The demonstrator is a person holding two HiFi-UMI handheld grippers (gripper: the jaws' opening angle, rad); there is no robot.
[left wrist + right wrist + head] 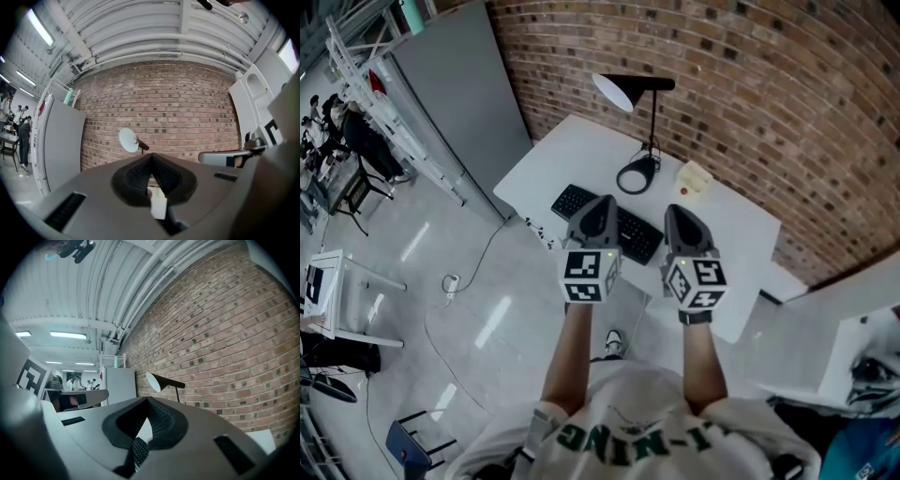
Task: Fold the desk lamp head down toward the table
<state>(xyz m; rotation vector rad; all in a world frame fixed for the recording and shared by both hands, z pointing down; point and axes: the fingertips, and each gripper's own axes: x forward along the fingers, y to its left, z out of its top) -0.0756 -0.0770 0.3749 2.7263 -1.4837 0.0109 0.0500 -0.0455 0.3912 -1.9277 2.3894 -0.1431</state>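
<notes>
The desk lamp (649, 122) stands at the back of a white table (553, 159), against the brick wall. Its thin black stem rises from a ring base (637, 174). Its black arm is level and the white-lined lamp head (614, 92) faces left and down. Both grippers hover in front of the table, short of the lamp and side by side, and neither holds anything. My left gripper (602, 200) is shut, and its view shows the lamp head (128, 139) just above the closed tips (151, 157). My right gripper (676, 209) looks shut too, with the lamp head (154, 380) ahead of it.
A black keyboard (628, 234) lies on the table under the grippers. A small cream object (694, 177) sits right of the lamp base. A grey cabinet (459, 84) stands at the left, and a cable (478, 262) trails over the floor. Another white table (853, 328) is at the right.
</notes>
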